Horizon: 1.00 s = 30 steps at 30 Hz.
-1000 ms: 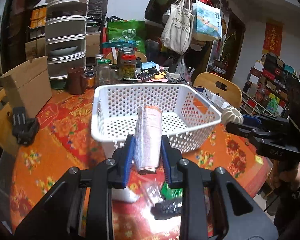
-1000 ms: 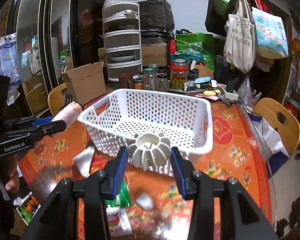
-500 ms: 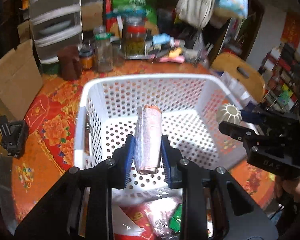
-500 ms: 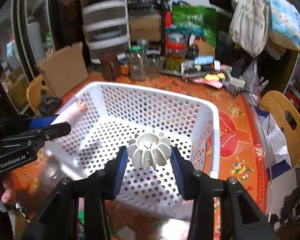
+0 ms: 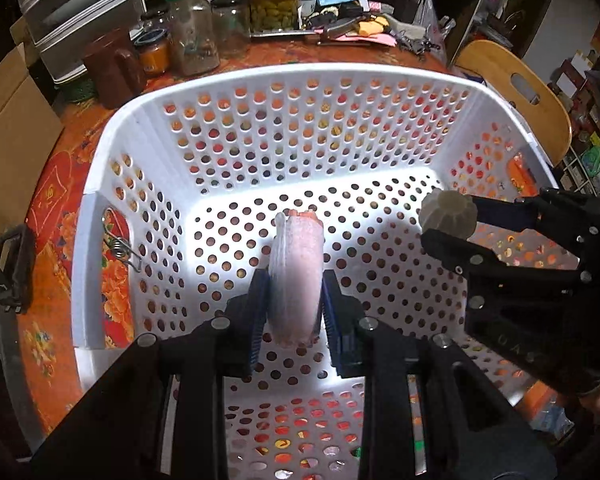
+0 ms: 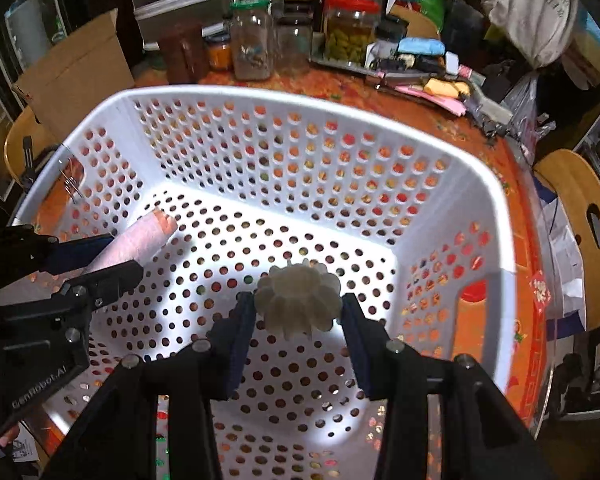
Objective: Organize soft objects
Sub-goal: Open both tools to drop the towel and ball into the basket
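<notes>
Left gripper (image 5: 294,304) clamped on pink roll (image 5: 296,276), right gripper (image 6: 300,316) on white ribbed ball (image 6: 298,300); both hung mid-frame over basket (image 5: 284,76) floor. Best lowered near floor, released apart.

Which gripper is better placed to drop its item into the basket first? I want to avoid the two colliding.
Left, narrowly. The left gripper holds the pink roll over the middle of the white basket floor. The right gripper holds the ribbed white piece nearer the side wall. Both point steeply down.
</notes>
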### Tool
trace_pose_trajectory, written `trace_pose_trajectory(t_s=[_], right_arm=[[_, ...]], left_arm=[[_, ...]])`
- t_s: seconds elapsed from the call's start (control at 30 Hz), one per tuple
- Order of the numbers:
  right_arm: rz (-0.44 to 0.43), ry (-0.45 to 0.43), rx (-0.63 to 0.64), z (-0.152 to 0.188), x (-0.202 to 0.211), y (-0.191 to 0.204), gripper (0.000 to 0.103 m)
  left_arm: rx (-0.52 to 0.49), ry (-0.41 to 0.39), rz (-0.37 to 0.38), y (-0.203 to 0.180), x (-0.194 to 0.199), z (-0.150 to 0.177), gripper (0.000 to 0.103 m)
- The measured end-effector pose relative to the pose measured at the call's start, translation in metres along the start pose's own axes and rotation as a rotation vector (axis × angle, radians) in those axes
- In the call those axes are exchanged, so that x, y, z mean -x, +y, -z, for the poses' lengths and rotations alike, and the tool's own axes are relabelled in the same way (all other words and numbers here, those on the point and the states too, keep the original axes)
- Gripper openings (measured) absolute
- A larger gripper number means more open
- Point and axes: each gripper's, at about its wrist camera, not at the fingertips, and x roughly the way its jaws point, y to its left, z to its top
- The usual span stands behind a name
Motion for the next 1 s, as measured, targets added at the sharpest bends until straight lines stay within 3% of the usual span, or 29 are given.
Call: trace_pose_trajectory(t_s=[0.13,0.3,0.4,0.53,0.6,0.73,0.83,1.0], right_arm=[[0.009,0.041,0.023,0.0,-0.009,0.007,0.043],[-0.002,0.055,0.031,0.0,-0.014,0.012,0.047],[-0.006,0.038,0.025,0.0,-0.01,0.011,0.061],[-0.04,-0.009,-0.006,0.002,0.006,0.003,0.064],[-0.055,-0.045,-0.017,0.005,0.021,-0.002,0.07],[-0.081,-0.13,-0.034,0.016,0.057,-0.01,0.079],[-0.081,-0.194,-0.05,0.027,0.084,-0.018,0.085],[-0.071,-0.3,-0.046,0.065,0.123,-0.02,0.089]], left_arm=[[0.009,0.038,0.0,0.003,-0.009,0.002,0.024],[0.023,0.029,0.015,0.007,-0.007,0.002,0.026],[0.034,0.02,0.023,0.009,-0.003,0.002,0.041],[0.047,-0.012,0.052,0.014,0.008,0.005,0.052],[0.044,-0.052,0.061,0.014,0.023,0.007,0.057],[0.017,-0.157,0.066,0.01,0.065,0.014,0.081],[0.001,-0.236,0.057,0.01,0.097,0.025,0.091],[-0.006,-0.338,0.018,0.018,0.138,0.066,0.092]])
